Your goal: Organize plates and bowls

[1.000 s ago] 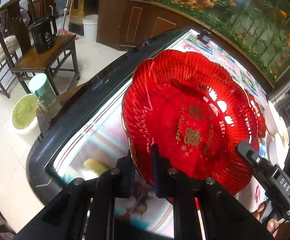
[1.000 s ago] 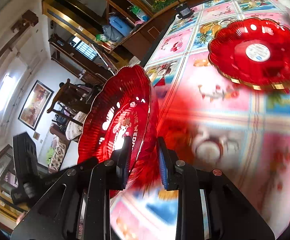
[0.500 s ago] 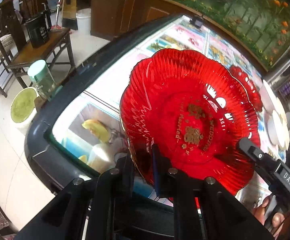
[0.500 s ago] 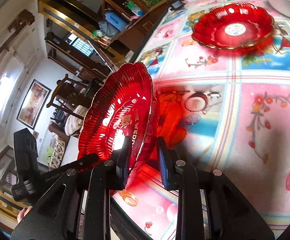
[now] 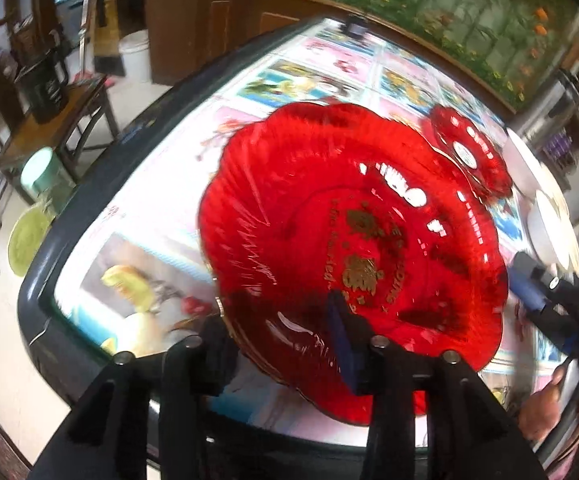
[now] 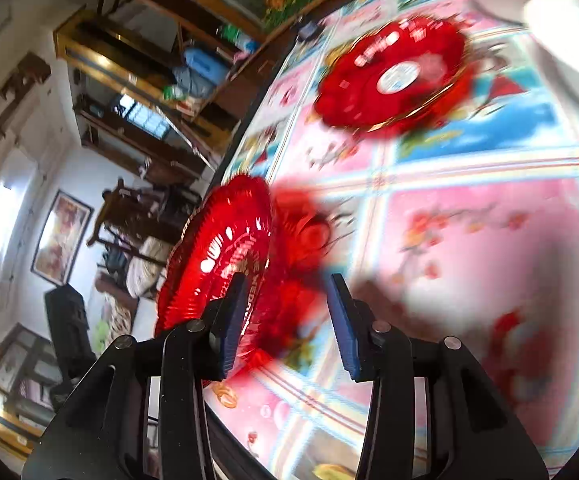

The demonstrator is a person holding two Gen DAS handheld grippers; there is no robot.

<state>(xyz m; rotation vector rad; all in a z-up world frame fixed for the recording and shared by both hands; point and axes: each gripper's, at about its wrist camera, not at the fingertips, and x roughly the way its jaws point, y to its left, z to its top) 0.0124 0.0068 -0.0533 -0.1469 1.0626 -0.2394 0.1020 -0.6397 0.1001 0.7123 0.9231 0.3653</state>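
- Left gripper (image 5: 279, 344): jaws closed on the near rim of the red scalloped plate (image 5: 353, 248), one finger behind the rim, one in front.
- Red scalloped plate: held tilted above the table (image 5: 161, 184), gold lettering on its face.
- Right gripper (image 6: 285, 320): jaws open, fingers apart; the plate edge (image 6: 217, 256) sits at the left finger, with blurred red between the fingers. Contact cannot be determined.
- Second red plate (image 6: 393, 76): flat on the patterned tablecloth (image 6: 469, 240), well apart from the held plate.
- White dishes (image 5: 549, 224): at the table's right edge, beyond the second red plate.
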